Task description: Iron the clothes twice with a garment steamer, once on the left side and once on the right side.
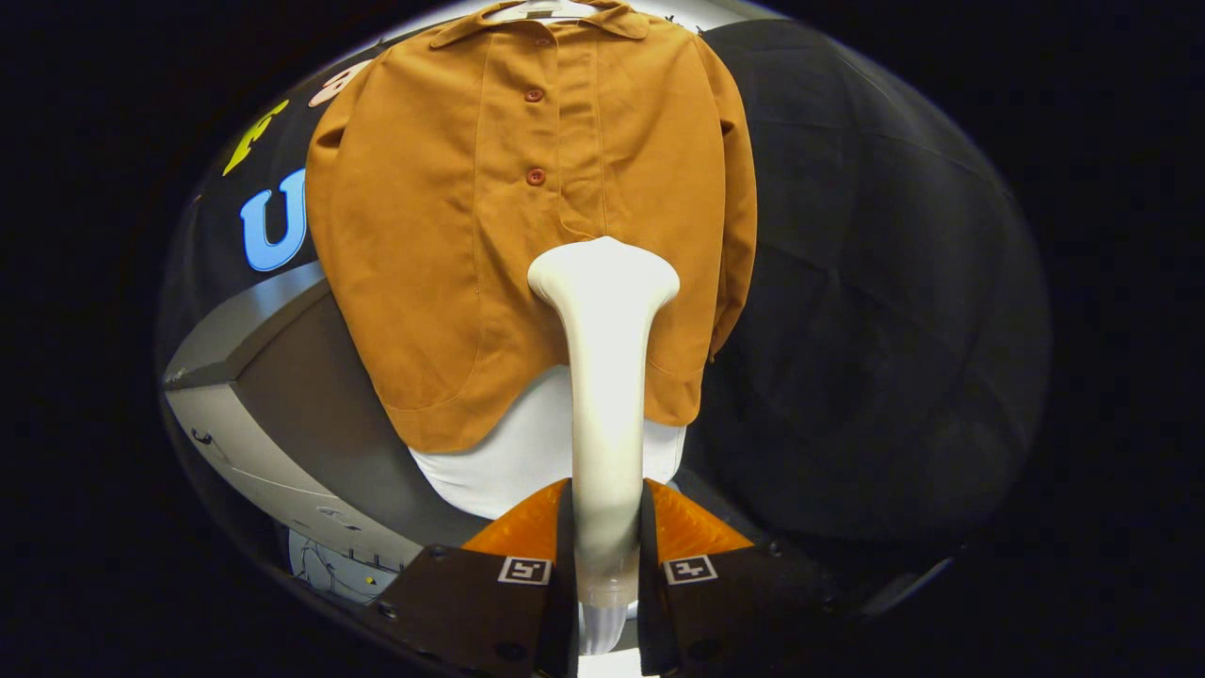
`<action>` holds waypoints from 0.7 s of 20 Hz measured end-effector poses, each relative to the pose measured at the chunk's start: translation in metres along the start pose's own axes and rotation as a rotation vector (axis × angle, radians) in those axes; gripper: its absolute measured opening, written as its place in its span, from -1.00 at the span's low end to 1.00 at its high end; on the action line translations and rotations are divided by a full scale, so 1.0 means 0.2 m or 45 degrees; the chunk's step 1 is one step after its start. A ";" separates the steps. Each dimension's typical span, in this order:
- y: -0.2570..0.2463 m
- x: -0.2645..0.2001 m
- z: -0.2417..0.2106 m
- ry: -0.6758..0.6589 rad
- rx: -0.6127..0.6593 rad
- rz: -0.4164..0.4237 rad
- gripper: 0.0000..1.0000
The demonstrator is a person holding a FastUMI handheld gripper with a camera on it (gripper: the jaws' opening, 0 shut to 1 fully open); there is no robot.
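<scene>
A brown button-up shirt [442,217] hangs on a white hanger [532,9] against the booth's black wall, over a white panel [522,452] that shows below its hem. My gripper [606,541] is shut on the handle of a cream garment steamer [604,377]. The handle runs up between the fingers. The steamer's wide head [603,271] sits against the lower part of the shirt, a little right of the button placket and below the lowest visible button [535,176].
A grey-framed table or stand with a brown top [292,377] lies to the left of the shirt and below it. The black cloth wall [875,330] spreads to the right of the shirt.
</scene>
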State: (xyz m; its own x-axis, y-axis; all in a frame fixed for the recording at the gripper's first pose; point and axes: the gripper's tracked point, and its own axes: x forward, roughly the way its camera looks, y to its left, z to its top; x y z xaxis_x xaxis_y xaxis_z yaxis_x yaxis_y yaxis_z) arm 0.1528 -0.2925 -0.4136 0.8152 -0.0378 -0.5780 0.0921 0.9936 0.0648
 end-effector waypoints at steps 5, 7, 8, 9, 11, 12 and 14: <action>0.01 -0.03 -0.13 0.062 0.021 -0.008 -0.43; 0.02 -0.06 -0.16 0.070 0.025 -0.010 -0.43; 0.03 -0.09 -0.18 0.070 0.024 -0.010 -0.43; 0.04 -0.11 -0.19 0.068 0.022 -0.009 -0.43; 0.06 -0.18 -0.19 0.053 0.022 -0.005 -0.43; 0.07 -0.22 -0.19 0.038 0.020 0.004 -0.43; 0.13 -0.29 -0.15 0.001 0.009 0.027 -0.43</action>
State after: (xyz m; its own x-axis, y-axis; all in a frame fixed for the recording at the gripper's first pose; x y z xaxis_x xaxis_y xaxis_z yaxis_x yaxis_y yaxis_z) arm 0.0901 -0.2613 -0.4032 0.8164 -0.0169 -0.5773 0.0792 0.9934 0.0829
